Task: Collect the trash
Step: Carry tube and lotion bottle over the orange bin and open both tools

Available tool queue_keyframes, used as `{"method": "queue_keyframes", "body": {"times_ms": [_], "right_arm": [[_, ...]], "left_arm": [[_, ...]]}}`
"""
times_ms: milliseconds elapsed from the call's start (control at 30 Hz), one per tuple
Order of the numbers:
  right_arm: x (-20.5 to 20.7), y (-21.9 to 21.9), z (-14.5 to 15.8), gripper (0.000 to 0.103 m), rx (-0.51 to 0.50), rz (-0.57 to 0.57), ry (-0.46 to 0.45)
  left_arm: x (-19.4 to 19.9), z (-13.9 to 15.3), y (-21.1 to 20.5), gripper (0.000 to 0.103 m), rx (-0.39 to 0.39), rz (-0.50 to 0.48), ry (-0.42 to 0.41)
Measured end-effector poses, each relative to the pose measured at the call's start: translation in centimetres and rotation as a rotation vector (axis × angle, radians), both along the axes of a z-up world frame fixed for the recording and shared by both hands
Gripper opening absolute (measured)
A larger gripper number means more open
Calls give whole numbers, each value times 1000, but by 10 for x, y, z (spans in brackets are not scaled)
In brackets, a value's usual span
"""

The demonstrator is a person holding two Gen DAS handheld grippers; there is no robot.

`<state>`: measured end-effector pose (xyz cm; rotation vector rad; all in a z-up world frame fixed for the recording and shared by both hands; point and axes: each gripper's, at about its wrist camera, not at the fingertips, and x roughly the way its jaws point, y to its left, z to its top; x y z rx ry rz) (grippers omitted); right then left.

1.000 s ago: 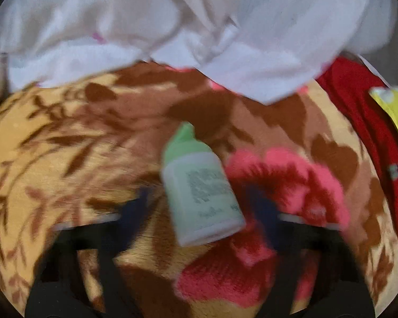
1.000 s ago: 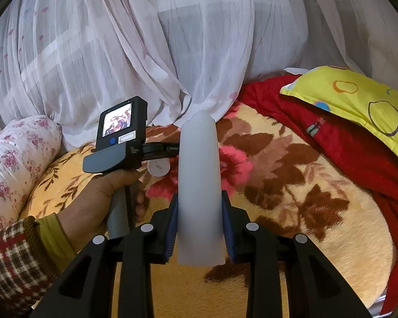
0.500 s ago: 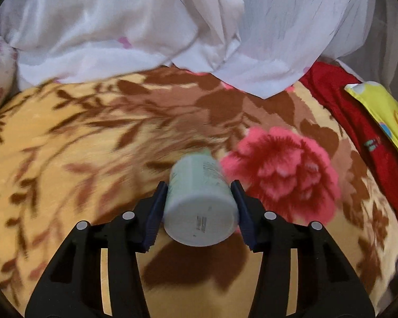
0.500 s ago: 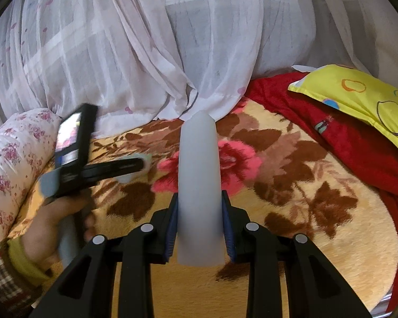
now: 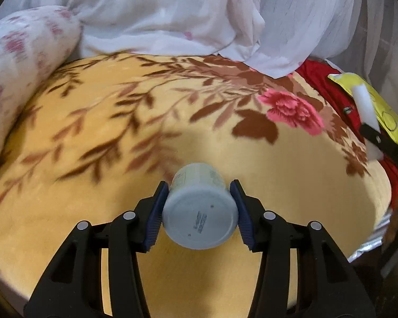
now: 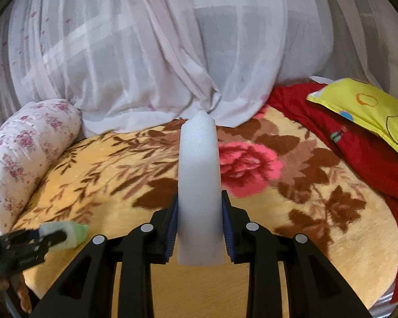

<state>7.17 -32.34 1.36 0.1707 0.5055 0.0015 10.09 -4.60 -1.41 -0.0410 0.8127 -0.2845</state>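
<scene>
Gripping a small pale-green bottle [image 5: 200, 212] base-first, my left gripper [image 5: 199, 213] holds it clear above the floral blanket [image 5: 106, 132]. My right gripper [image 6: 199, 228] is clamped on a white foam piece [image 6: 199, 182] pointing to twelve o'clock. From the right wrist, the bottle shows at eight o'clock.

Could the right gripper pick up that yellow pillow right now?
Probably not. The right gripper is already shut on a white foam piece, so nothing is free for the yellow pillow.
</scene>
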Motion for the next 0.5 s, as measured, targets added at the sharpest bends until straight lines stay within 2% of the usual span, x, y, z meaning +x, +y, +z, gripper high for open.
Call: {"method": "queue_keyframes", "body": {"times_ms": [200,500], "right_arm": [[-38,46,-6,29,90,197,46],[-89,101,-28,30,34,339,157]], "left_arm": [[-57,2,36,47,11,-6,4],[-114,-21,68,47,-20,-35,51]]}}
